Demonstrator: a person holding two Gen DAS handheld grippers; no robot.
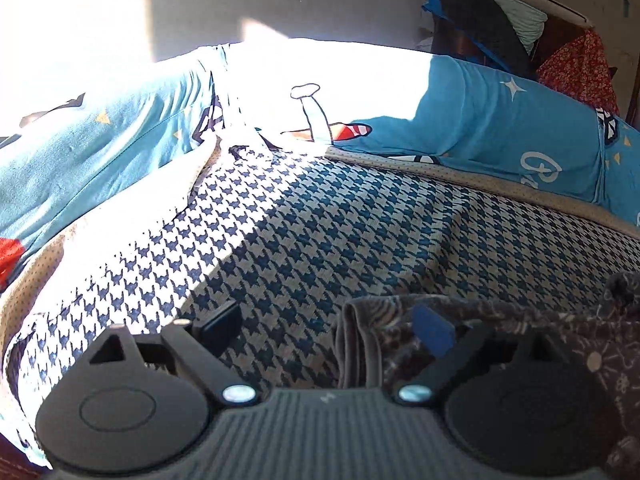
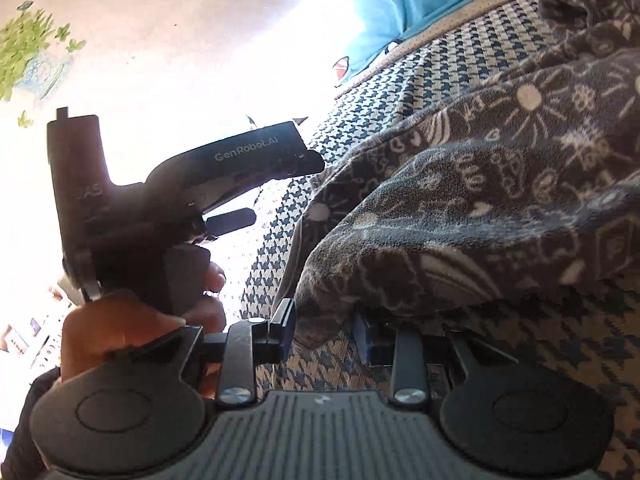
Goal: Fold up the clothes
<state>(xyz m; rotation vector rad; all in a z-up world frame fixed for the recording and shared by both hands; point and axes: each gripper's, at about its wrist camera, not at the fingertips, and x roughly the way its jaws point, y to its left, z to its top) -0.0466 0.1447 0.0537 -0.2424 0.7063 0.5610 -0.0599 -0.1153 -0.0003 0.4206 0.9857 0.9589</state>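
A dark grey patterned fleece garment (image 2: 480, 200) lies bunched on a houndstooth cloth (image 1: 320, 232). In the left wrist view my left gripper (image 1: 328, 328) stands wide open; the garment's folded edge (image 1: 384, 340) lies between its fingers, draped over the right finger (image 1: 432, 330). In the right wrist view my right gripper (image 2: 326, 330) is open, with the garment's lower edge hanging over the gap and covering the right finger (image 2: 364, 336). The left gripper's body (image 2: 160, 208) shows to the left, held by a hand.
A blue cartoon-print sheet (image 1: 500, 120) covers the bed beyond the houndstooth cloth. A pile of clothes and a red floral cloth (image 1: 580, 68) sit at the far right. Strong sunlight washes out the middle. A green plant (image 2: 28, 48) stands at the left.
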